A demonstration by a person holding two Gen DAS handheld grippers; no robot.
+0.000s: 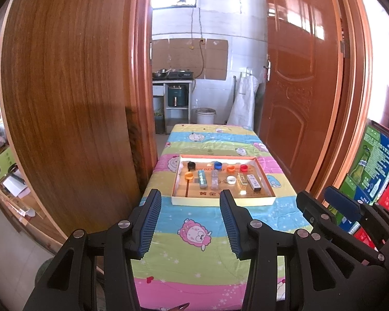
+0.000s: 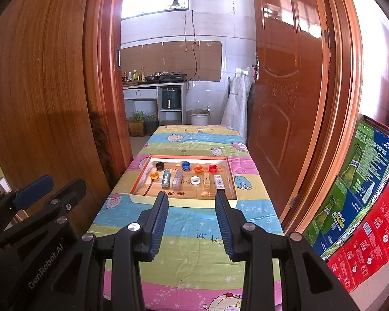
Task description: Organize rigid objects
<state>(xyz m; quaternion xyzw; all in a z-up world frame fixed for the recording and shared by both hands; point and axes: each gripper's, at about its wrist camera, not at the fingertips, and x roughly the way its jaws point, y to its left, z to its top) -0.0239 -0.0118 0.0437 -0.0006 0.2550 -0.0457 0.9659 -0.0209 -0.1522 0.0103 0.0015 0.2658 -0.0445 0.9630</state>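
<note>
Your left gripper point(image 1: 190, 197) and right gripper point(image 2: 192, 199) both stand half open, holding nothing. The caps and bottles lie in the shallow tray point(image 2: 142, 198) ahead on the table point(image 2: 184, 223).

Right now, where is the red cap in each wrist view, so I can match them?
Left wrist: red cap sits at the tray's far right, past the right finger.
Right wrist: red cap sits at far right, above the gap between the fingers.
Shared landmark: the blue cap, same back row.

Wooden door point(image 1: 298, 83), white bucket point(image 1: 206, 115), stacked printed cartons point(image 2: 363, 194)
</note>
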